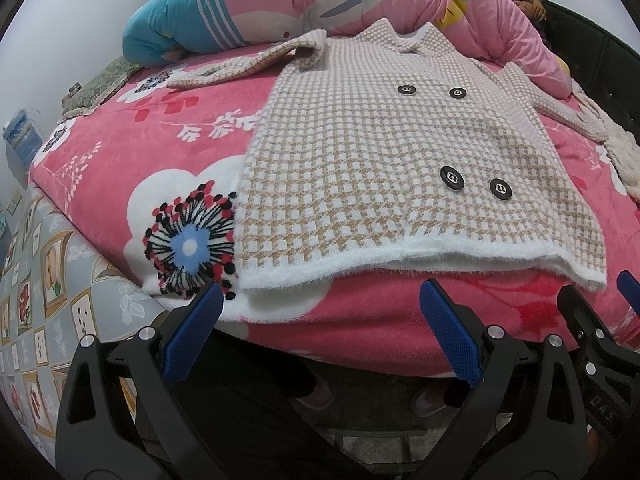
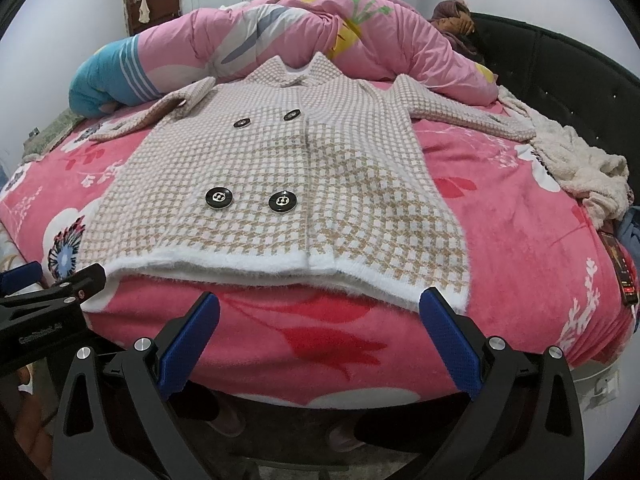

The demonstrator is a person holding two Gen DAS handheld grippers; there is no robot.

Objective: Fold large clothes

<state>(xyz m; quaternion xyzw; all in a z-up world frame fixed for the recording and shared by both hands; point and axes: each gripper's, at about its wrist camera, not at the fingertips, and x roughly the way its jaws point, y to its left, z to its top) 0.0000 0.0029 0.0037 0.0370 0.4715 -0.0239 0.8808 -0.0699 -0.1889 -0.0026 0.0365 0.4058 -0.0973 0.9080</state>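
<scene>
Left gripper (image 1: 320, 312): fingers spread wide, nothing between them, held off the near edge of the bed (image 1: 360, 320), just short of the left part of the hem. Right gripper (image 2: 320, 320): fingers likewise apart and empty, in front of the right part of the hem; its right finger tip sits just beside the hem's right corner.

Checked cardigan (image 1: 392, 160) lies flat on the pink floral blanket (image 2: 280, 344), buttoned front up, four black buttons showing, collar toward the far side. White fuzzy hem (image 2: 280, 266) runs along the near bed edge. Sleeves are spread out to both sides.

Judgement: flat, face-up layout suits a start; no fold made yet. Both grippers face the hem, probably to pinch its two corners.

Behind: bunched pink quilt (image 2: 320, 40); cream garment (image 2: 580, 172) at right.
</scene>
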